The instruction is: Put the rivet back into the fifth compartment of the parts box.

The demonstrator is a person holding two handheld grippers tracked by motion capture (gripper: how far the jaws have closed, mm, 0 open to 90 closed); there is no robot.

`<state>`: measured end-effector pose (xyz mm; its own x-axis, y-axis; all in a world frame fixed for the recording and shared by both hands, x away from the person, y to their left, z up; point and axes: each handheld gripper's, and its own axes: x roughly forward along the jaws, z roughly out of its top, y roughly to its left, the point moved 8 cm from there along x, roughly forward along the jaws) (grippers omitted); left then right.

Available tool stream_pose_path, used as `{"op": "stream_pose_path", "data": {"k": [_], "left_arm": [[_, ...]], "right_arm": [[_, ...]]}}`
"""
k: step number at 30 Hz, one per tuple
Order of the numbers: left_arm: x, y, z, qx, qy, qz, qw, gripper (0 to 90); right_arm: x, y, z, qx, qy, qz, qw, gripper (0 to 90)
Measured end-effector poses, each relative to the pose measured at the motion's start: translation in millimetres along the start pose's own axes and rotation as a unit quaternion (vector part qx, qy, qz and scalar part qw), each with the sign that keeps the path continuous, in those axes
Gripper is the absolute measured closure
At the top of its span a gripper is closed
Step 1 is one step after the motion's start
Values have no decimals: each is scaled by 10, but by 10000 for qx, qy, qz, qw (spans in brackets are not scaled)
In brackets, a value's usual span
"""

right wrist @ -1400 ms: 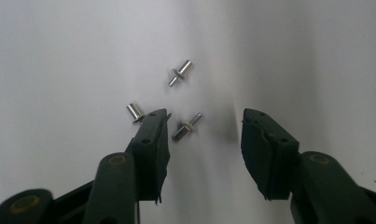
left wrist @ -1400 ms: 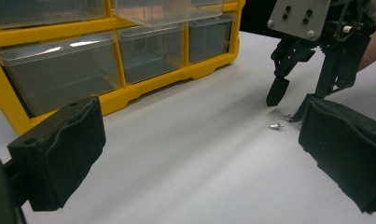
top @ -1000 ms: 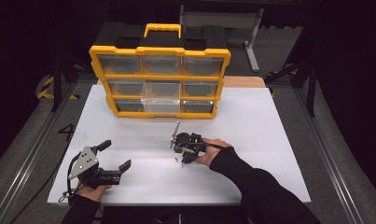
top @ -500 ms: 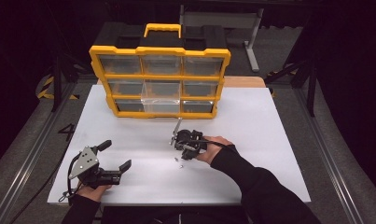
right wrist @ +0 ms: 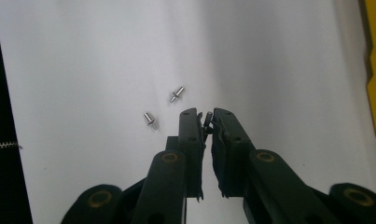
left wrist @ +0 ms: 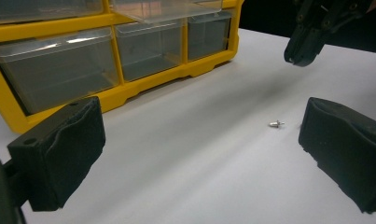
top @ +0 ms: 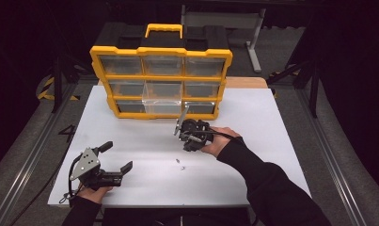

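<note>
My right gripper (right wrist: 205, 114) is shut on a small metal pin (right wrist: 207, 118), held a little above the white table. Two more pins (right wrist: 176, 94) (right wrist: 150, 120) lie loose on the table just below its tips. In the high view the right gripper (top: 187, 147) hangs tilted over those pins (top: 179, 163), in front of the yellow organizer (top: 161, 51). My left gripper (top: 115, 156) rests open near the front left edge with nothing between its pads (left wrist: 59, 149). Its view shows one pin (left wrist: 275, 123) on the table and the right gripper (left wrist: 301, 56) above it.
The yellow organizer has several clear drawers, and its middle drawer (top: 162, 101) is pulled out toward me. The white tabletop (top: 253, 136) ends at dark rails (top: 32, 155) on both sides. A wooden board (top: 246, 82) sits behind the organizer's right end.
My right gripper has lifted off the table with a pin pinched in its tips, rising toward the organizer. The left gripper has stayed put.
</note>
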<state>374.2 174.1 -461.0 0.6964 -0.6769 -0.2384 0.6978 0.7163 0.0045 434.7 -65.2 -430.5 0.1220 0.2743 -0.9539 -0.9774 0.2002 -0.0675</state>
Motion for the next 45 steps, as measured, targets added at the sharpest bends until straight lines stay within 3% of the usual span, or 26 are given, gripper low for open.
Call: {"op": "stream_pose_path", "data": {"k": [20,33,39,45], "left_arm": [[5,-1,-2,-1,2,-7,10000,15],[8,10,-13,12,47,-25,10000,15],[12,10,-14,-11,37,-17,10000,15],[15,9,-13,-9,31,-16,10000,15]], "right_arm": [[-435,-116,218,-64,-306,-190,9993,823],[-799,-309,353,-76,-474,-427,9979,823],[-982,-391,453,-80,-727,-496,9961,823],[-1107,-531,550,-16,-816,-607,9948,823]]}}
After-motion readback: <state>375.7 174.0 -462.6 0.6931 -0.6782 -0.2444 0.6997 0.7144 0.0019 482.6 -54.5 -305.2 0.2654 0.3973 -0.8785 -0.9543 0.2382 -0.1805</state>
